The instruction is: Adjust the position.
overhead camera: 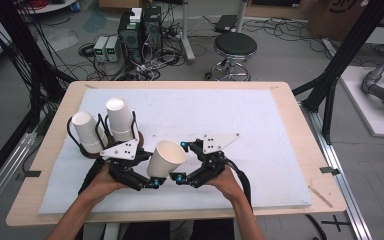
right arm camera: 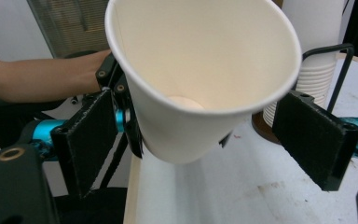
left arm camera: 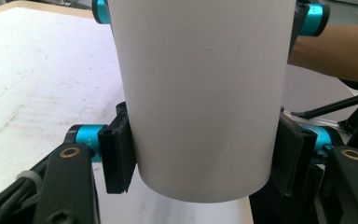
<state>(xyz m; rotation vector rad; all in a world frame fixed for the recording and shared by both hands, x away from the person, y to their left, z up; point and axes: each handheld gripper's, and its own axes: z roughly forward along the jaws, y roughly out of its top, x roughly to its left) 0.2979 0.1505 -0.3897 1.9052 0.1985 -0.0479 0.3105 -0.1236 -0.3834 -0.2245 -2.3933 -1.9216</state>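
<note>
Gripping a white paper cup (overhead camera: 166, 158) near its base, the left gripper (overhead camera: 150, 183) is held above the table's (overhead camera: 290, 107) near edge; the cup is tilted, its mouth turned toward the right gripper (overhead camera: 181, 161). The right gripper's jaws are spread apart on either side of the cup's rim, not touching it. Two stacks of cups (overhead camera: 121, 120) are seen by the left edge.

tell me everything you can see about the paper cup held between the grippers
The paper cup is plain white, tapered, with a rolled rim and an empty cream interior. It is held off the white mat, tilted so its open mouth faces the right gripper. The left gripper clamps its lower wall between both black pads, near the base. The right gripper's jaws stand open on either side of the rim, not touching it.
</note>
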